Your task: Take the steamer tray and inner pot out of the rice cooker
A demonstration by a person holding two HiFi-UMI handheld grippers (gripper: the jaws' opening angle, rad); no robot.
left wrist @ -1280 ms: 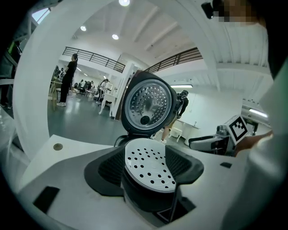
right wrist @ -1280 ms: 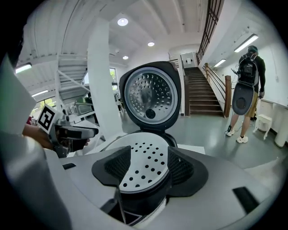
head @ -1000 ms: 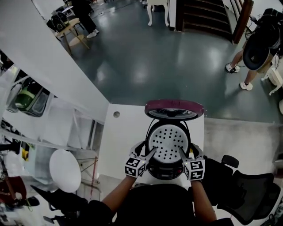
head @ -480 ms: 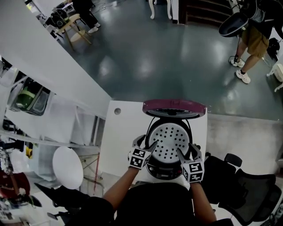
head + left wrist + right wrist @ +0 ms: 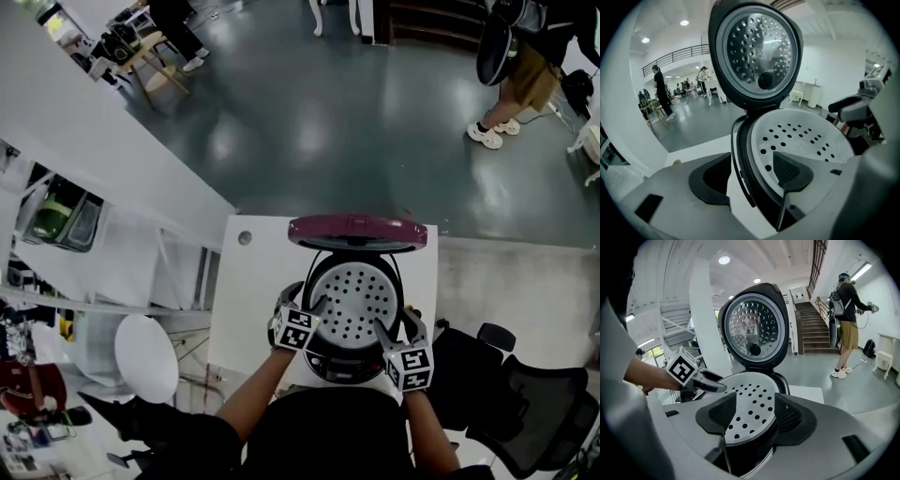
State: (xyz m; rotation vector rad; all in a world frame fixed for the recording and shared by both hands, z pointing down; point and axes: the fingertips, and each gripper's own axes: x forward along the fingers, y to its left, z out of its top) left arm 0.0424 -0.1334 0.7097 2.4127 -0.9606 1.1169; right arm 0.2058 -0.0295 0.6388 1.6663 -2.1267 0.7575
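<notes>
The black rice cooker (image 5: 349,364) stands on the white table with its maroon-topped lid (image 5: 356,231) raised. A round, perforated metal steamer tray (image 5: 354,300) sits in its mouth and hides the inner pot. My left gripper (image 5: 317,307) is open at the tray's near-left rim; in the left gripper view its jaws (image 5: 750,174) straddle the rim, one pad over the tray (image 5: 801,138). My right gripper (image 5: 384,326) is open at the near-right rim, and the tray's edge (image 5: 747,408) lies between its pads (image 5: 787,416). Neither gripper is closed on anything.
The white table (image 5: 253,291) is small, with its left edge next to a white partition and a round white stool (image 5: 145,356). A black office chair (image 5: 525,412) stands to the right. A person (image 5: 525,66) walks on the grey floor beyond.
Both grippers stay at the tray's near rim, the left one edging slightly further over it. The head camera has shifted a little, and the person in the background has walked left.
</notes>
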